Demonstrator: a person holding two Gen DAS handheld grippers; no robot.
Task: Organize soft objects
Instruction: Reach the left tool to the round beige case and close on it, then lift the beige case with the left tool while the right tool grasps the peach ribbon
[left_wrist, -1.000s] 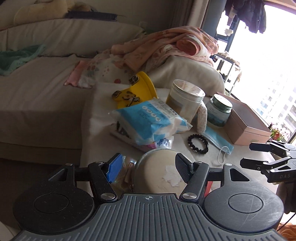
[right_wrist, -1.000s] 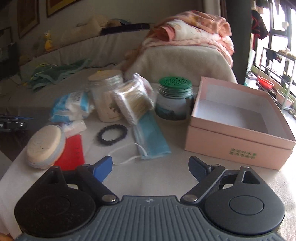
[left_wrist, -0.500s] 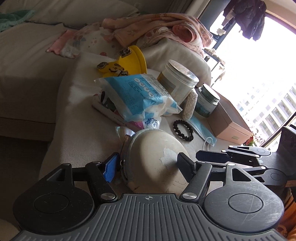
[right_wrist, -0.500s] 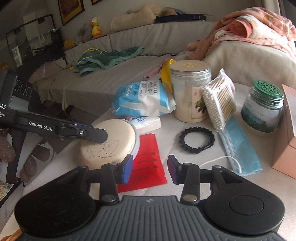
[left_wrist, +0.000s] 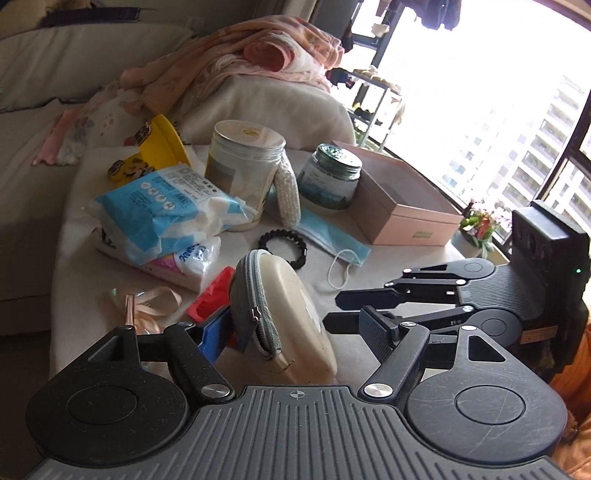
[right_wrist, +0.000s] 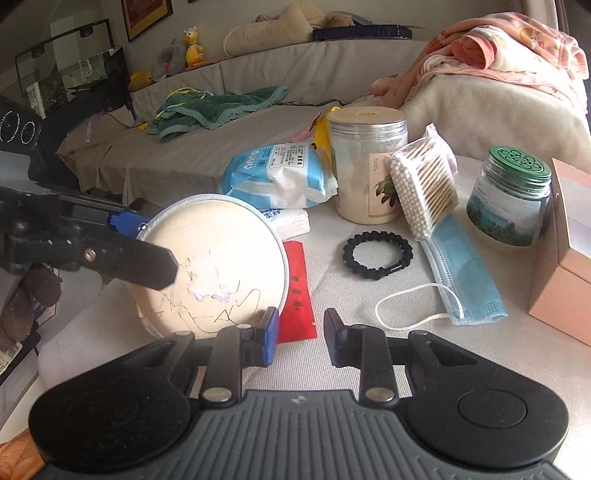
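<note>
A round cream zip pouch (left_wrist: 291, 314) with a grey zipper is tilted up on its edge between the fingers of my left gripper (left_wrist: 295, 328), which is closed on it. It also shows in the right wrist view (right_wrist: 218, 258), held by the left fingers (right_wrist: 144, 262). My right gripper (right_wrist: 297, 336) is partly closed and empty, just in front of the pouch's lower edge, above a red packet (right_wrist: 297, 291). The right gripper appears in the left wrist view (left_wrist: 354, 310). A blue face mask (right_wrist: 461, 266) and a blue tissue pack (right_wrist: 280, 177) lie on the table.
A black bracelet (right_wrist: 380, 254), a cotton-swab pack (right_wrist: 421, 188), a tall white jar (right_wrist: 365, 170), a green-lidded jar (right_wrist: 513, 199) and an open pink box (left_wrist: 402, 199) stand on the table. A pink ribbon (left_wrist: 147, 306) lies at the left. Sofa and blankets lie behind.
My left gripper has closed on the pouch and tipped it up on edge. My right gripper swung left toward the pouch and narrowed its opening.
</note>
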